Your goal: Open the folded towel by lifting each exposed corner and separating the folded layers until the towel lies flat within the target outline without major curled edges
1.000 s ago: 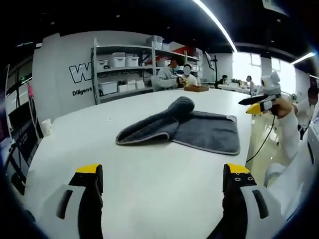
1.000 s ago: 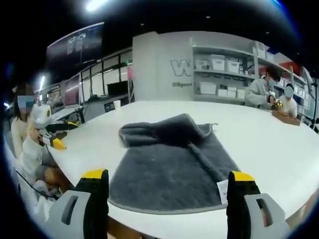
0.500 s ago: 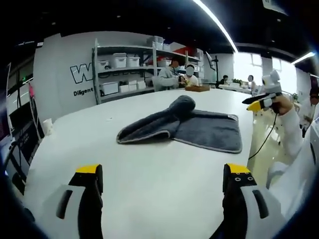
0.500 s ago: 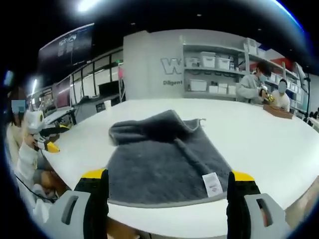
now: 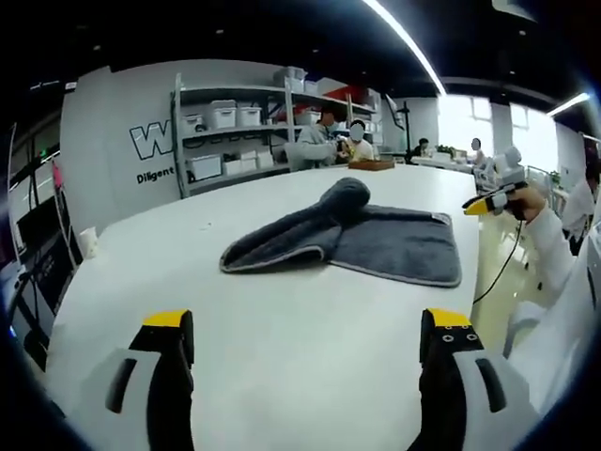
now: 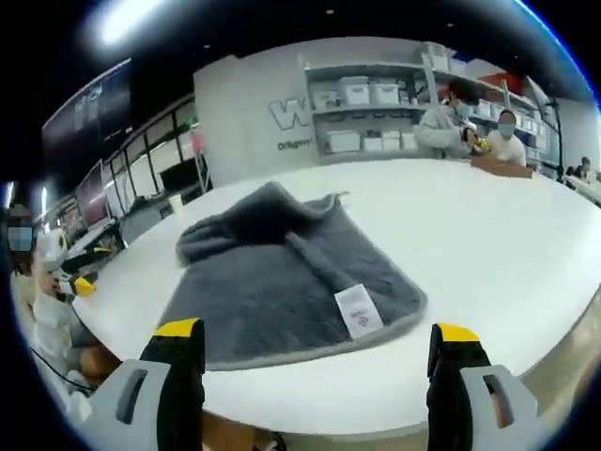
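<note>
A dark grey towel (image 5: 362,240) lies partly folded on the white table (image 5: 282,338), one thick rolled fold running toward the far side. In the right gripper view the same towel (image 6: 272,282) spreads just beyond my jaws, with a white label (image 6: 356,310) near its front edge. My left gripper (image 5: 305,376) is open, well short of the towel, nothing between its yellow-tipped jaws. My right gripper (image 6: 315,371) is open too, just short of the towel's near hem. The right gripper (image 5: 488,202) also hangs in a hand off the table's right edge in the left gripper view.
Shelving with white bins (image 5: 235,117) stands against the far wall. Two people sit by a wooden tray (image 5: 371,165) at the table's far end. The table edge (image 6: 394,427) runs close under my right jaws. A person (image 6: 38,301) sits at the left.
The right gripper's view has swung, so the towel sits more to the left and its white label has come into sight. The left gripper view has barely shifted. The towel has not moved.
</note>
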